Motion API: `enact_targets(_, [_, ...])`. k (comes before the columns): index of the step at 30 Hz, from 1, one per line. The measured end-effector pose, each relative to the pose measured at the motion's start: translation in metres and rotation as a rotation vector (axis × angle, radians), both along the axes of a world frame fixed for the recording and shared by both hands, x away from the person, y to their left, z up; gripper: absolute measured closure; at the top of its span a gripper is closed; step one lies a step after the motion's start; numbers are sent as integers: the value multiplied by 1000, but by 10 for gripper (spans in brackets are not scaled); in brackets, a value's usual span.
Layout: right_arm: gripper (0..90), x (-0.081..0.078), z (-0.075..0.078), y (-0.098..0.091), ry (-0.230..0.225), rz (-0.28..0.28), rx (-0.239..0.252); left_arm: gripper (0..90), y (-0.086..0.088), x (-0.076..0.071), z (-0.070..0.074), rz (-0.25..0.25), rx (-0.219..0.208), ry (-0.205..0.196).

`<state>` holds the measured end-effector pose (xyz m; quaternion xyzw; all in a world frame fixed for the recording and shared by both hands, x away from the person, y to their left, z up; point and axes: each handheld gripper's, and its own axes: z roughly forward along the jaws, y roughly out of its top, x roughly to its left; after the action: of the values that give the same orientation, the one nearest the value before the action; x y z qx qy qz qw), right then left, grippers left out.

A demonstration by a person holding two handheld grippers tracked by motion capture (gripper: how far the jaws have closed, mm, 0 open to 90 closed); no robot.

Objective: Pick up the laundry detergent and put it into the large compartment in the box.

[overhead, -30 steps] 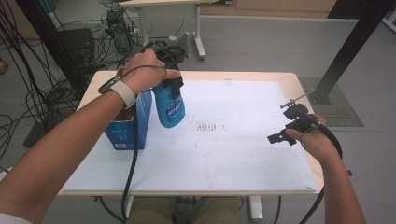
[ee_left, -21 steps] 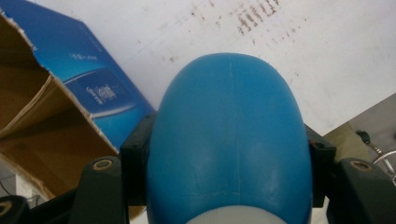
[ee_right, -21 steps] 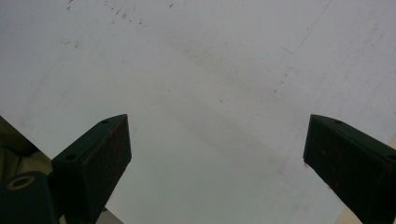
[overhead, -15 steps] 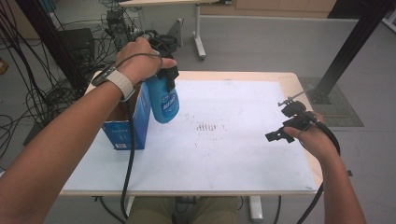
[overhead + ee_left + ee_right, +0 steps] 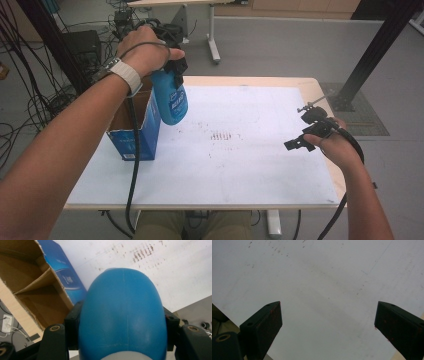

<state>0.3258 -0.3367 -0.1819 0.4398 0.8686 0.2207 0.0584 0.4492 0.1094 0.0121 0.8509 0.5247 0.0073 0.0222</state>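
Note:
A blue plastic bottle [image 5: 171, 102] with a white label hangs in the air beside an open blue cardboard box [image 5: 134, 130] at the table's left. My left gripper [image 5: 172, 62] is shut on the bottle's upper part, held from above by a hand with a wristband. In the left gripper view the bottle [image 5: 123, 315] bulges between the two black jaws, with the box [image 5: 37, 287] and its brown inside below and to the left. My right gripper [image 5: 300, 144] hovers low over the white mat at the right, open, with nothing between its jaws [image 5: 327, 322].
A white mat [image 5: 240, 150] covers most of the wooden table and carries dark scuff marks [image 5: 220, 135] near its middle. Cables hang off the table's front and lie on the floor at left. A black post [image 5: 370, 50] stands at the back right.
The left gripper has lifted the blue bottle higher and carried it slightly back, off the mat beside the box. The right gripper has stayed almost still.

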Motion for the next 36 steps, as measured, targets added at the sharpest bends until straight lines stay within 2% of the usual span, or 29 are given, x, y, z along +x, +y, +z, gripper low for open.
enact_targets(14, [77, 1, 3, 1, -11, 13, -1, 383, 13, -3, 22, 74, -13, -6])
enact_targets(21, [77, 2, 2, 0, -12, 17, 2, 384, 22, -3, 29, 112, -27, 0])
enact_targets(25, [77, 3, 3, 1, -15, 22, 5, 384, 29, -5, 34, 151, -36, -10])
enact_targets(29, [77, 4, 2, 0, -17, 27, 8, 383, 34, -5, 38, 169, -33, -4])
enact_targets(36, [78, 7, 1, 1, -16, 33, 11, 383, 45, -8, 42, 217, -42, -16])
